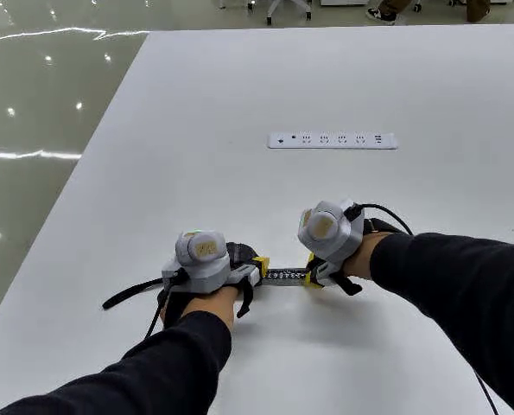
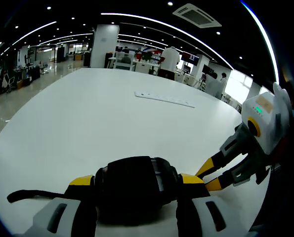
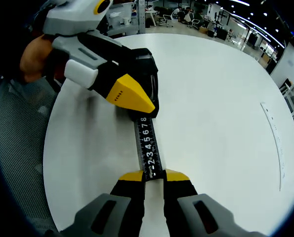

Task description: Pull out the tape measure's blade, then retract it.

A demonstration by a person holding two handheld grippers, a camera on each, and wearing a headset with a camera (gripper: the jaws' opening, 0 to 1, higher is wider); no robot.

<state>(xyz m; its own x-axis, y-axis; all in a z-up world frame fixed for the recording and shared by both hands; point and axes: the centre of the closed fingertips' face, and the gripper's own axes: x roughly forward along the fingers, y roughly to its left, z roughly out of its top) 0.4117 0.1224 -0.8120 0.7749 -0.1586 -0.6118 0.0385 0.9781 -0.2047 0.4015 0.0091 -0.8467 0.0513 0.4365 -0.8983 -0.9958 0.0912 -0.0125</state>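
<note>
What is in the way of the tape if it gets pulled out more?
Nothing I can see. The right gripper pinches the end of the blade, the left gripper grips the tape measure, and only bare white table lies around them. The power strip sits far off toward the back.

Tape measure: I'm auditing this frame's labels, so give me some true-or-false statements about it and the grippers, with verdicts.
1. The left gripper is shut on the tape measure. True.
2. The blade is fully retracted. False: a short stretch is out, with marks up to 8 showing.
3. The right gripper is shut on the blade's end. True.
4. The power strip lies between the grippers. False: it lies farther out on the table, beyond both.
</note>
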